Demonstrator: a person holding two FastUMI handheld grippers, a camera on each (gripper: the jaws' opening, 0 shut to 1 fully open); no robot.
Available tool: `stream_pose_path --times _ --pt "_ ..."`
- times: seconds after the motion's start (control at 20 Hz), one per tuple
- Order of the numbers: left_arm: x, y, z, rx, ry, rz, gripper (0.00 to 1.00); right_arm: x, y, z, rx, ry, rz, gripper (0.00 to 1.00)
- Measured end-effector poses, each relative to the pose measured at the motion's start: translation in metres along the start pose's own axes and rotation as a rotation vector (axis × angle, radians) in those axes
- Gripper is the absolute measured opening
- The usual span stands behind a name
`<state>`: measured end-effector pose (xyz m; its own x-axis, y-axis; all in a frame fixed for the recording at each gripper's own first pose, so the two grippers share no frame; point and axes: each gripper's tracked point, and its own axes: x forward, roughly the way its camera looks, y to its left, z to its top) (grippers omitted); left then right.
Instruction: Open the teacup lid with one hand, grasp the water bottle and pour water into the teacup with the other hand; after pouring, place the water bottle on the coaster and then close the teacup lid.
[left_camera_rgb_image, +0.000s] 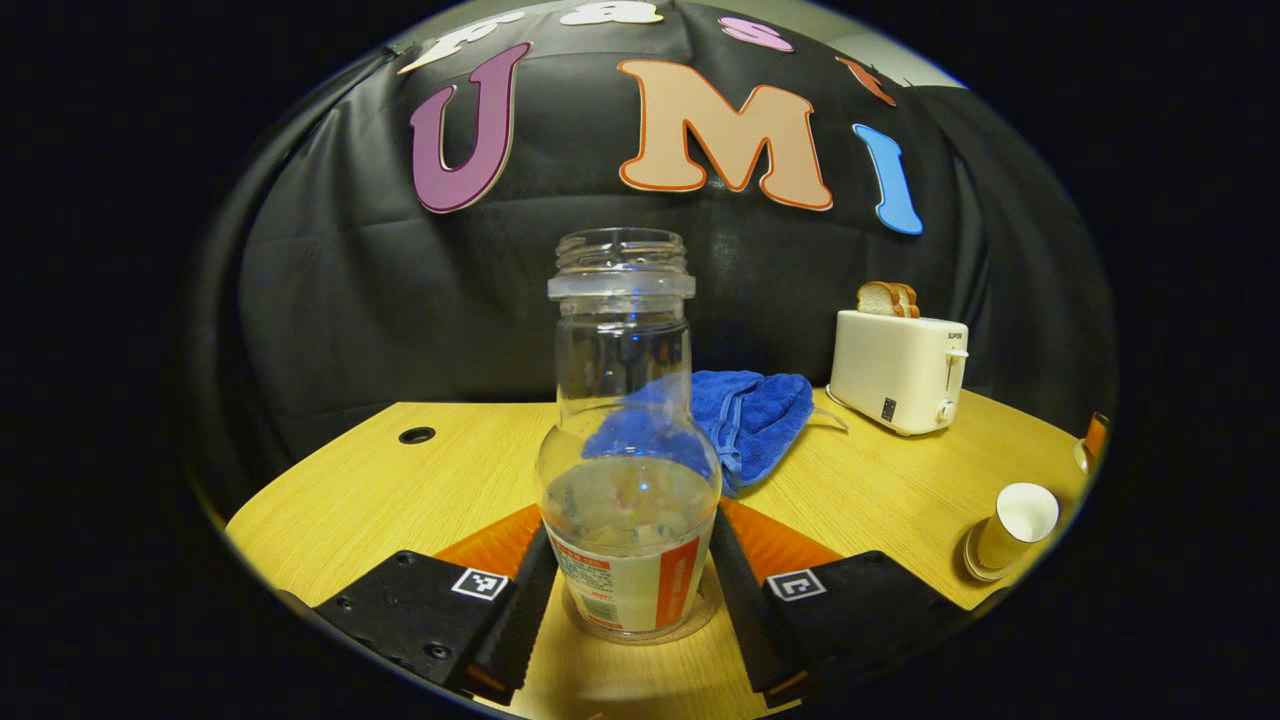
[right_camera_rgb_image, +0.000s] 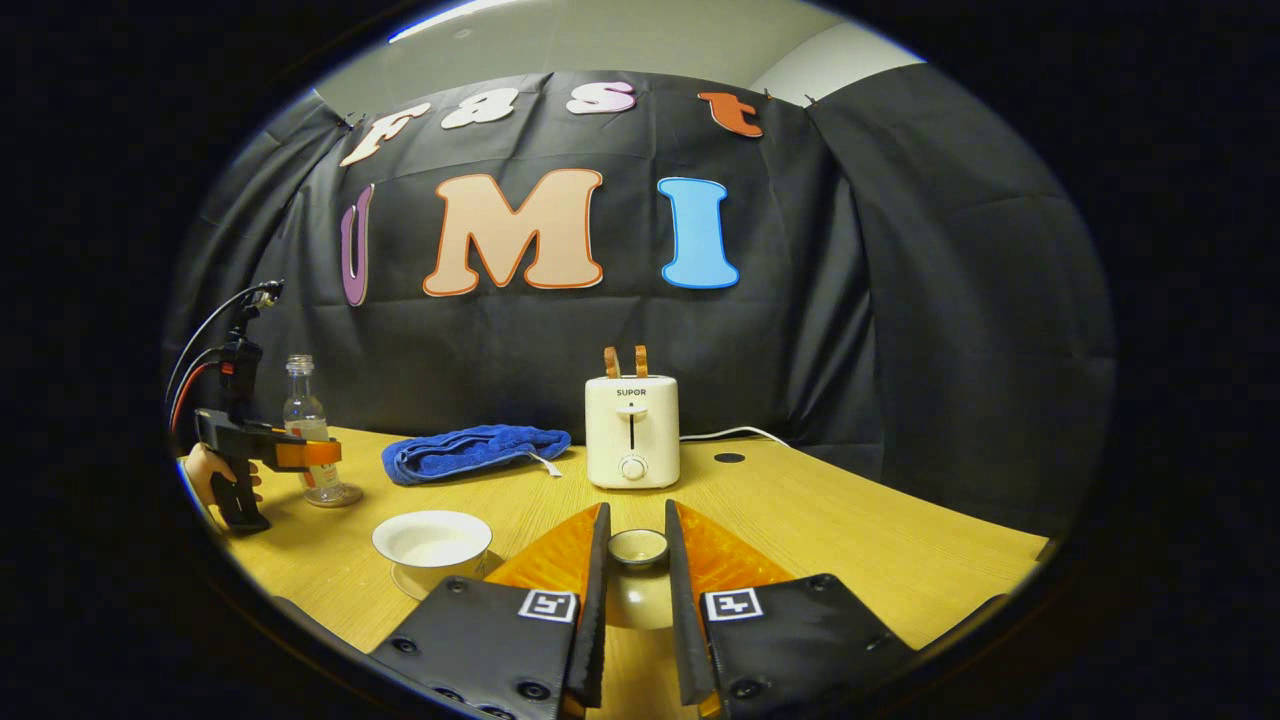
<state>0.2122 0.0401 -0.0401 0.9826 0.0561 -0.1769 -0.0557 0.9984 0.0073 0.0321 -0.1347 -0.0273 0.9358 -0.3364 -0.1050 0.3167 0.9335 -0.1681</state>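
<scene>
Now: left gripper (left_camera_rgb_image: 632, 590) fingers clamped on water bottle (left_camera_rgb_image: 627, 470), probably resting on coaster (left_camera_rgb_image: 700, 622). Right gripper (right_camera_rgb_image: 635, 590) fingers pinching teacup lid (right_camera_rgb_image: 638, 547), teacup (right_camera_rgb_image: 432, 540) just left.

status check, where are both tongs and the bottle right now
Left tongs shut on clear glass water bottle, standing on coaster. Right tongs hold white teacup lid beside open white teacup. Nothing obstructing.

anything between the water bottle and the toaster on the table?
Yes: a bunched blue towel lies on the table between the water bottle and the toaster in the right gripper view; the left gripper view shows it just behind the bottle.
</scene>
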Motion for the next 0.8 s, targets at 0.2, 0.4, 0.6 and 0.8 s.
stream_pose_path --times 0.2,0.4,0.6,0.8 --pt "-0.009 -0.001 0.011 0.033 -0.079 0.018 0.84 0.0 0.001 0.0 0.0 -0.001 0.004 0.33" --pt "-0.019 0.002 0.02 0.036 -0.155 0.045 0.84 0.0 0.002 0.001 0.0 -0.005 0.013 0.32" --pt "-0.025 0.003 0.024 0.007 -0.197 0.039 0.84 0.0 0.003 0.001 0.0 -0.005 0.019 0.32" --pt "-0.03 0.002 0.023 -0.005 -0.197 0.02 0.86 -0.001 0.005 0.001 0.001 -0.006 0.033 0.31"
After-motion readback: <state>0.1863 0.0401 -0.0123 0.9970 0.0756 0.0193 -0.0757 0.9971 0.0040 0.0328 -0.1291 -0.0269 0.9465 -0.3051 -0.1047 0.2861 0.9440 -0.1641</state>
